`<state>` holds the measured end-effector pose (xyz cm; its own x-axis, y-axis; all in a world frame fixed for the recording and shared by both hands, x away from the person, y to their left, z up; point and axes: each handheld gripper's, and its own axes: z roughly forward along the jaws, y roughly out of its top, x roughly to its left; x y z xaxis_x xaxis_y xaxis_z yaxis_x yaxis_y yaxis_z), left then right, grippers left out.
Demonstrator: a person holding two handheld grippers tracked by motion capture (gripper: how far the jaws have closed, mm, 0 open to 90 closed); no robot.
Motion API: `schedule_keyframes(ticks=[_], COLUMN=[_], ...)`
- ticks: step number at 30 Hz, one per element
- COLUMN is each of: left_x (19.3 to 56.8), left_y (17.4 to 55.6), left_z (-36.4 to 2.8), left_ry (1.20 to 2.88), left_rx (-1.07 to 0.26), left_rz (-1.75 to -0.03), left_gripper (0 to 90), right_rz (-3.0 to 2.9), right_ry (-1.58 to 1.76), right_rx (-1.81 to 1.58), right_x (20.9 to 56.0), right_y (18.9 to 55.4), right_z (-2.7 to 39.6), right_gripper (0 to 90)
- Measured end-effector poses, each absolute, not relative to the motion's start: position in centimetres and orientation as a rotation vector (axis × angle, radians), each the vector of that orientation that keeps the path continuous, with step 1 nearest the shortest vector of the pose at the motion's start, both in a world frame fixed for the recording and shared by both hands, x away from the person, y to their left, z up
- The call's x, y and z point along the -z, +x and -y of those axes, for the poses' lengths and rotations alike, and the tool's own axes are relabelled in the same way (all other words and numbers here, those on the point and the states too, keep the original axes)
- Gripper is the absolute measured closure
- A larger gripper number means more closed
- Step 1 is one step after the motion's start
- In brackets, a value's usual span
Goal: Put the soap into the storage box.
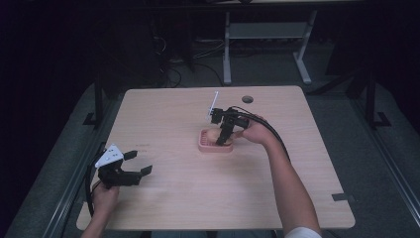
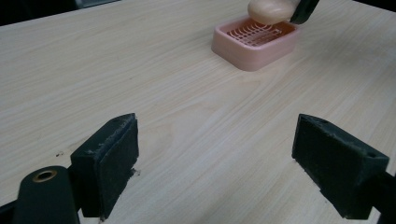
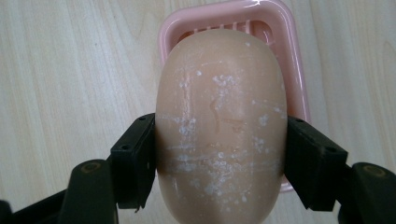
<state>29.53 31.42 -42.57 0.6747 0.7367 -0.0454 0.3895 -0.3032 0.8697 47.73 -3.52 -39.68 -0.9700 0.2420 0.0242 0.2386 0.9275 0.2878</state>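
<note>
Currently we hold the bar of soap (image 3: 219, 126) clamped between the pads of the right tongs (image 1: 224, 137), directly above the pink soap dish (image 2: 254, 42) on the table (image 1: 173, 198). The step in hand appears to be placement. Next, we should lower the soap onto the dish's ribbed grid, then release. Our left tongs (image 2: 215, 168) rest apart, gripping nothing, well away from the dish.

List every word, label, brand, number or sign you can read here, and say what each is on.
None: no readable text anywhere.
The soap bar bears scuffs and white specks, no legible stamp.
The pink soap dish, wooden table and both tools carry no lettering.
</note>
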Motion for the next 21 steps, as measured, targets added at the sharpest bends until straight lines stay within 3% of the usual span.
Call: schedule_keyframes(ticks=[21], left_x=[42.6], left_y=[29.5], left_z=[-31.5], left_ry=[1.922], left_rx=[-0.453], left_rz=[-0.877], left_gripper=[14.3], right_rz=[-3.088], right_ry=[0.411], right_rx=[-0.433], right_x=[41.2], right_y=[48.7], right_z=[2.7], right_gripper=[31.9])
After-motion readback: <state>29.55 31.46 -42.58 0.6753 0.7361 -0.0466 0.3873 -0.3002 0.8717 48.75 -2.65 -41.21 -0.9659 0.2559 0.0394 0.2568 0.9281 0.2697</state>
